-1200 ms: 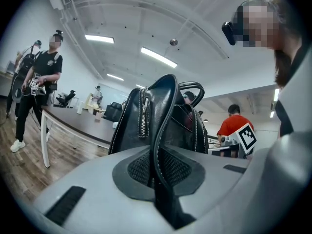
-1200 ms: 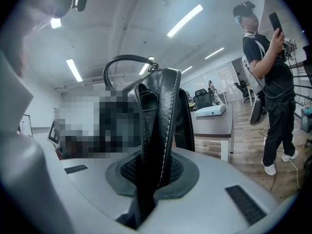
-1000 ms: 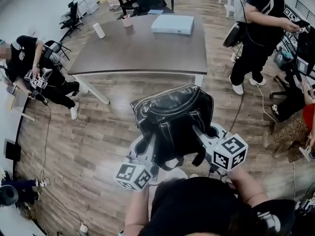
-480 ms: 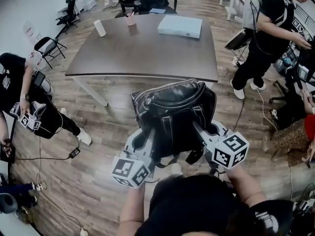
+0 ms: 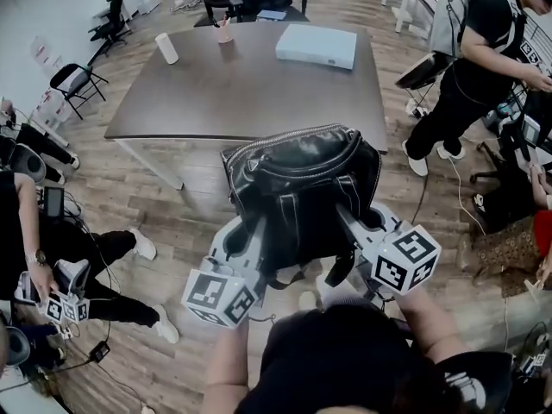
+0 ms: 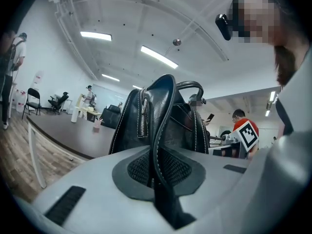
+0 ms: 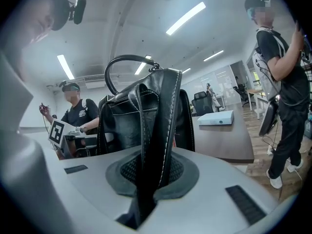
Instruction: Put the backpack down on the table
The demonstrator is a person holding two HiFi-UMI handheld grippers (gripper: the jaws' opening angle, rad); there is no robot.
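Note:
A black leather backpack point(image 5: 302, 188) hangs in the air between my two grippers, its top reaching the near edge of the brown table point(image 5: 250, 93). My left gripper point(image 5: 259, 235) is shut on the bag's left shoulder strap point(image 6: 163, 130). In the left gripper view the strap runs pinched between the pads of that gripper point(image 6: 157, 175). My right gripper point(image 5: 347, 222) is shut on the other strap point(image 7: 163, 121), which the right gripper view shows clamped in that gripper point(image 7: 152, 173). The bag's body point(image 7: 122, 121) fills the space ahead of both.
On the table lie a flat white box point(image 5: 316, 45), a white cylinder point(image 5: 166, 48) and a pink pen cup point(image 5: 224, 33). A person point(image 5: 483, 59) stands at the table's right end, another person point(image 5: 52, 257) crouches on the floor at left. Chairs stand beyond the table.
Both grippers and the backpack have moved forward together towards the table, whose near edge now meets the bag's top. Grips on both straps are unchanged.

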